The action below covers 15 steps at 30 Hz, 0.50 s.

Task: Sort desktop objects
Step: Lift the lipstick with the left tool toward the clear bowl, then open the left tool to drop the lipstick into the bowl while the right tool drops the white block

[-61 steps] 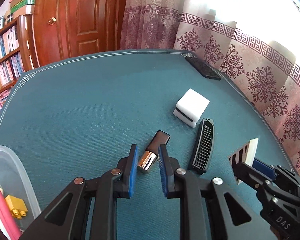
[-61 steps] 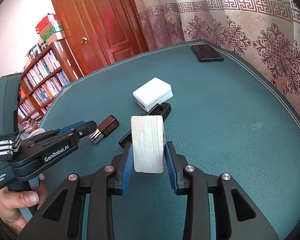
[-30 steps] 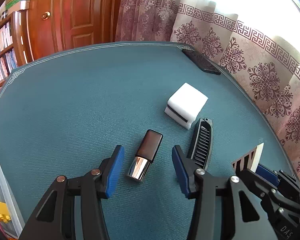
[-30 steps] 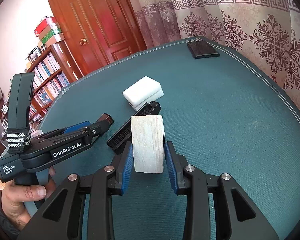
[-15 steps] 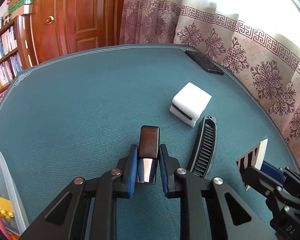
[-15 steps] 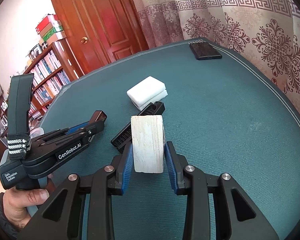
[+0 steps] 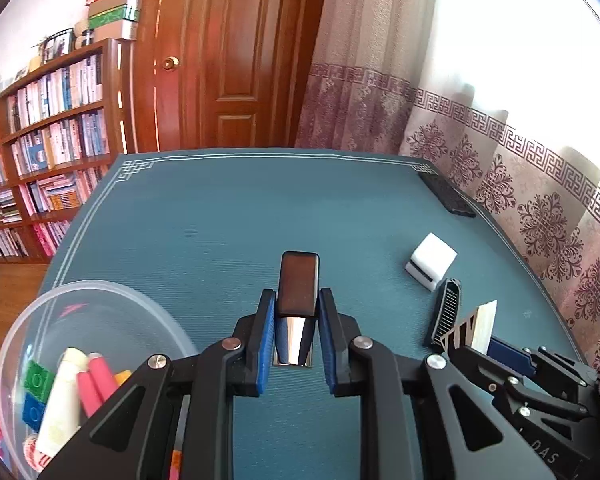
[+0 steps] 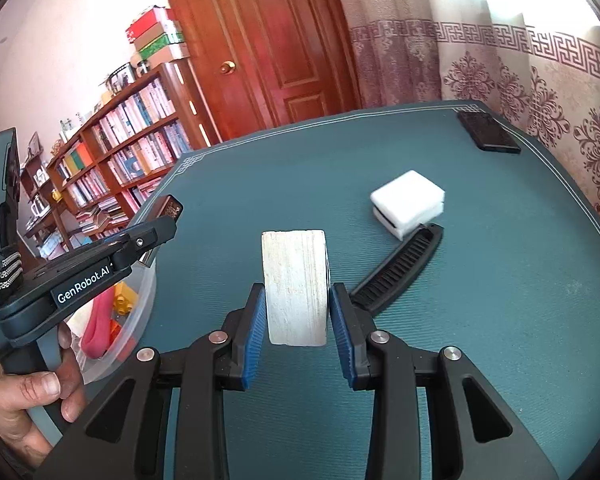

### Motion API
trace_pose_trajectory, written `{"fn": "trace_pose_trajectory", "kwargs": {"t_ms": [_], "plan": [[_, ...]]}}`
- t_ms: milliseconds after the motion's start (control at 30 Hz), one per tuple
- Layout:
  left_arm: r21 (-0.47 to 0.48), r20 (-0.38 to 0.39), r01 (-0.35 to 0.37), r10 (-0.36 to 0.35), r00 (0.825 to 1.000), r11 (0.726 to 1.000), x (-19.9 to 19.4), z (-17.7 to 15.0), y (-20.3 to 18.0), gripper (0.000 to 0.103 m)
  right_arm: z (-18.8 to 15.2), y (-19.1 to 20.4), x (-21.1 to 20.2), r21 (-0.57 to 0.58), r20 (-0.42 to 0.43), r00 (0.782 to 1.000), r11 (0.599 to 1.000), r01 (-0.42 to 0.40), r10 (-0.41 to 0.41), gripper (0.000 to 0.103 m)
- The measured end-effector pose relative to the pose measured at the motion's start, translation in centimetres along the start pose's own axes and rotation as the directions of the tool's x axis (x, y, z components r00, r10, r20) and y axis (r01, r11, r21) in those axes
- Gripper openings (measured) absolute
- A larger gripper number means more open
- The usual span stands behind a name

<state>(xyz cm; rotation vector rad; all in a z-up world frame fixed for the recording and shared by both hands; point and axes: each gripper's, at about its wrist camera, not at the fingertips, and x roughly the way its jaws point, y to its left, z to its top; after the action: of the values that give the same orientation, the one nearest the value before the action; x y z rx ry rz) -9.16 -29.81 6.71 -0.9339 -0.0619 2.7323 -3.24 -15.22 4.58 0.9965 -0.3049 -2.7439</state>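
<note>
Both claws loaded above the teal table (image 7: 228,216).

The left claw (image 7: 296,330) is clamped on a lipstick tube (image 7: 298,300), dark cap pointing forward, lifted clear of the table; a clear plastic bowl (image 7: 112,292) of toys sits just to its left. The right claw (image 8: 298,314) grips a pale wooden block (image 8: 294,286). Ahead and right of it lie a black comb (image 8: 400,268), touching a white sponge (image 8: 408,200), and farther off a black phone (image 8: 488,132).

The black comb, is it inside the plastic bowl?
No, the black comb lies on the teal table, right of the clear plastic bowl.
</note>
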Motion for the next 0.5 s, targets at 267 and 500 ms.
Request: {"fn": "trace_pose_trajectory", "kwargs": {"t_ms": [267,500], "plan": [[-0.065,0.015,-0.095,0.096,0.995,0.993,-2.5,-1.2,5.8,0.023,0.5,5.7,1.3,-0.098,-0.021,0.996,0.991,-0.086,0.085,0.035],[-0.123,-0.003,-0.17,0.171,0.985,0.978,-3.3,-2.5,10.0,0.023,0.9,10.2,3.1,-0.163,-0.053,0.987,0.974,-0.16,0.154,0.035]]}}
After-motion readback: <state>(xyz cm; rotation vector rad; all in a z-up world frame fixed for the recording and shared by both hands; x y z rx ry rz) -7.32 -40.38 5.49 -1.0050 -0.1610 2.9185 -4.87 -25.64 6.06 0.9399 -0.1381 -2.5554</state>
